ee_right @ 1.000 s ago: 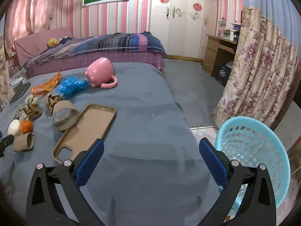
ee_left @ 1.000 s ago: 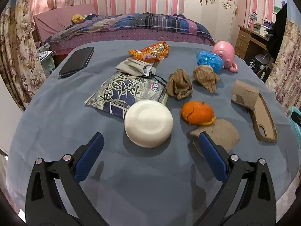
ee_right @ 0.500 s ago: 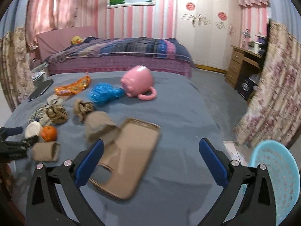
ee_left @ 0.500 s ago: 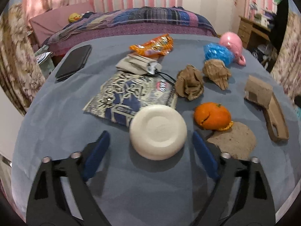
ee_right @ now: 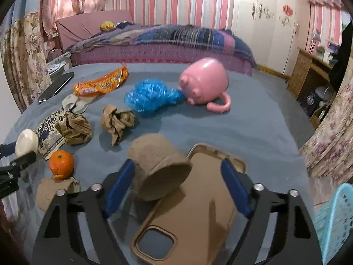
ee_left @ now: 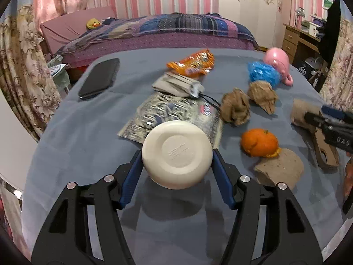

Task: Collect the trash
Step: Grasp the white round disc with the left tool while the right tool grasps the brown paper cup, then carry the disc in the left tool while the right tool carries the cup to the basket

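Pink-striped bedroom, grey-clothed bench (ee_left: 88, 145) strewn with litter. Both grippers have moved in from wide open: the left gripper (ee_left: 176, 163) is closing its jaws against the white bowl (ee_left: 177, 154), the right gripper (ee_right: 176, 176) closing, not yet gripping, around the cardboard roll (ee_right: 157, 165) (basket (ee_right: 337, 220) waits right).

White upturned bowl (ee_left: 177, 157) flat on grey cloth; brown paper roll (ee_right: 157, 165) tipped on phone case (ee_right: 194, 209).
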The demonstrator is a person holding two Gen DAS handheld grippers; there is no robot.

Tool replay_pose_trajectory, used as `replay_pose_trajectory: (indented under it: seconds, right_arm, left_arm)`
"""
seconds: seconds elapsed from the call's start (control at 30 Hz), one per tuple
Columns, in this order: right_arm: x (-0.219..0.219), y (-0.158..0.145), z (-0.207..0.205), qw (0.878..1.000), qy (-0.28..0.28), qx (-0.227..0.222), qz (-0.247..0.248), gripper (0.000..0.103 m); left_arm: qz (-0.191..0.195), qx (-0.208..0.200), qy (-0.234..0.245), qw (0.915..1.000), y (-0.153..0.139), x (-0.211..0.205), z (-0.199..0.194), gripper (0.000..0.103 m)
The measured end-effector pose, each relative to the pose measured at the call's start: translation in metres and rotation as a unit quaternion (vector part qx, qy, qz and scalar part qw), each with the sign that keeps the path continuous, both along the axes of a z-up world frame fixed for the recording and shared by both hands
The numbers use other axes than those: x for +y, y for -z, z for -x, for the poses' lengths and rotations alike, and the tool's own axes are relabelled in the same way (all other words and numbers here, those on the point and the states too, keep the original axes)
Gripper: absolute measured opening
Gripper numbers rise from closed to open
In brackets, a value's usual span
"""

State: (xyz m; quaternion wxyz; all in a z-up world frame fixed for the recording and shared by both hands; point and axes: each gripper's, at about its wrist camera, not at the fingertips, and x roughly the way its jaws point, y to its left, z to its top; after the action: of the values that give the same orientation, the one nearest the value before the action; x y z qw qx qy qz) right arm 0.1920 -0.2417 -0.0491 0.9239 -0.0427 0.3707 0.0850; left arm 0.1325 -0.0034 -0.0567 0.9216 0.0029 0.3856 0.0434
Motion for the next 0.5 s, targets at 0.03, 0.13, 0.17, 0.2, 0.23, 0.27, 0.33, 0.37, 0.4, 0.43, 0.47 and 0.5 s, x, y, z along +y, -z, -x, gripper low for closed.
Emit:
replay_pose_trajectory:
  seconds: [0.03, 0.13, 0.17, 0.2, 0.23, 0.27, 0.33, 0.37, 0.4, 0.43, 0.47, 0.5]
  right_arm:
    - [0.000, 0.003, -0.001, 1.000, -0.004, 0.007, -0.009, 0.066]
    - [0.000, 0.007, 0.000, 0.999, -0.021, 0.018, -0.032, 0.048]
    - [0.001, 0.006, 0.001, 0.999, -0.024, 0.015, -0.033, 0.048]
    - [0.001, 0.005, 0.002, 0.999, -0.025, 0.012, -0.033, 0.046]
    - [0.001, 0.004, 0.004, 0.999, -0.026, 0.008, -0.032, 0.045]
    - [0.000, 0.003, 0.005, 0.999, -0.027, 0.004, -0.031, 0.045]
    - [-0.004, -0.003, 0.011, 0.999, -0.021, -0.011, -0.028, 0.044]
    - [-0.008, -0.007, 0.014, 0.999, -0.018, -0.016, -0.031, 0.044]
    - [-0.012, -0.010, 0.016, 0.999, -0.015, -0.019, -0.034, 0.044]
    - [-0.017, -0.014, 0.019, 0.999, -0.011, -0.024, -0.036, 0.044]
    - [-0.021, -0.017, 0.022, 0.999, -0.008, -0.028, -0.037, 0.044]
    - [-0.029, -0.022, 0.027, 0.999, -0.001, -0.037, -0.036, 0.044]
  left_arm:
    - [0.003, -0.001, -0.003, 1.0000, -0.001, 0.003, 0.001, 0.061]
    - [0.008, -0.001, -0.012, 0.9999, -0.003, 0.010, 0.002, 0.061]
    - [0.009, 0.000, -0.014, 0.9999, -0.003, 0.011, 0.002, 0.061]
    - [0.008, -0.001, -0.016, 0.9998, -0.004, 0.011, 0.004, 0.061]
    - [0.007, -0.003, -0.017, 0.9998, -0.004, 0.010, 0.005, 0.061]
    - [0.005, -0.004, -0.017, 0.9998, -0.005, 0.009, 0.006, 0.061]
    - [0.001, -0.008, -0.018, 0.9998, -0.009, 0.007, 0.007, 0.061]
    - [0.000, -0.011, -0.017, 0.9998, -0.011, 0.006, 0.007, 0.061]
    - [-0.001, -0.015, -0.017, 0.9997, -0.015, 0.004, 0.008, 0.061]
    - [-0.001, -0.018, -0.017, 0.9997, -0.017, 0.002, 0.009, 0.061]
    - [-0.001, -0.021, -0.017, 0.9996, -0.020, 0.000, 0.010, 0.061]
    - [-0.002, -0.026, -0.016, 0.9995, -0.023, -0.003, 0.011, 0.061]
